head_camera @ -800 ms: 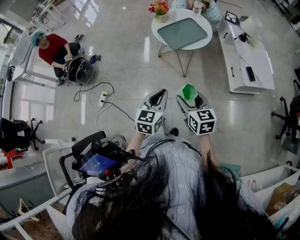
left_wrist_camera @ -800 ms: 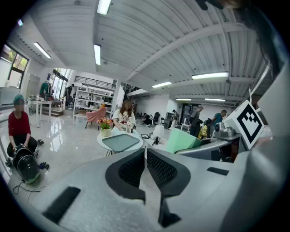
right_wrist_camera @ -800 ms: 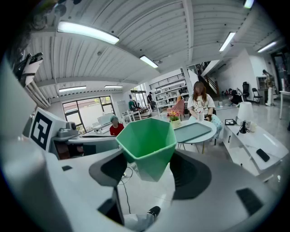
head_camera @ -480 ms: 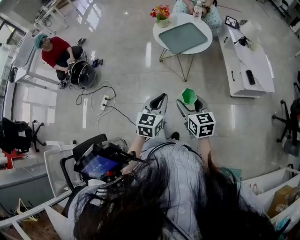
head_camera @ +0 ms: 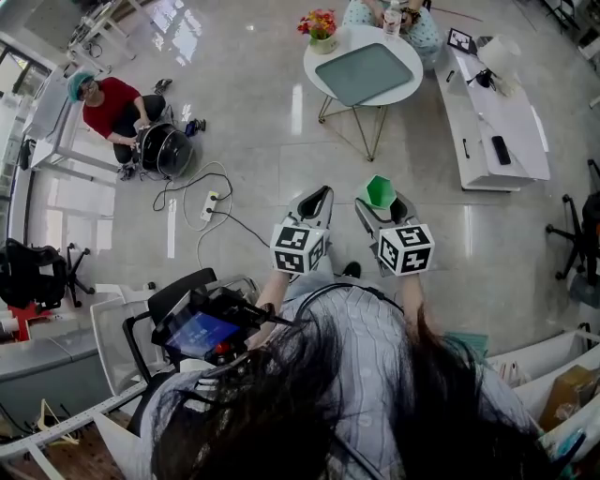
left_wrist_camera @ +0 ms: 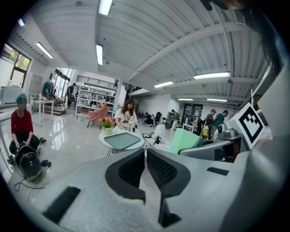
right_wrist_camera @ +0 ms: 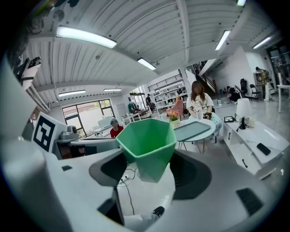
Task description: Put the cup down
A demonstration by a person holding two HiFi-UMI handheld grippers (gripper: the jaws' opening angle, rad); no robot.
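Two grippers are held out side by side in front of the person, above a glossy pale floor (head_camera: 253, 122). The right gripper (right_wrist_camera: 149, 158) has its jaws spread wide and clamped on a green cup (right_wrist_camera: 147, 140), one pad against each side of its faceted wall. The cup stands upright with its open mouth upward and its narrower base hanging between the jaws, clear of any surface. The left gripper (left_wrist_camera: 145, 152) carries nothing; its ribbed pads are drawn together, with only a thin slit between them at the tips. In the head view the cup sits at the front end of the right gripper, just beside the left gripper's tips and well apart from the round white table (head_camera: 319, 58) ahead. That table bears a grey-green tray (head_camera: 364, 66) and a pot of flowers (head_camera: 319, 21) at its far left edge, and a person is seated behind it. A long white bench (head_camera: 492, 112) runs along the right of the table. Off to the left a person in a red top (head_camera: 108, 98) crouches on the floor, and a power strip (head_camera: 208, 199) with a trailing cable lies between that person and the grippers
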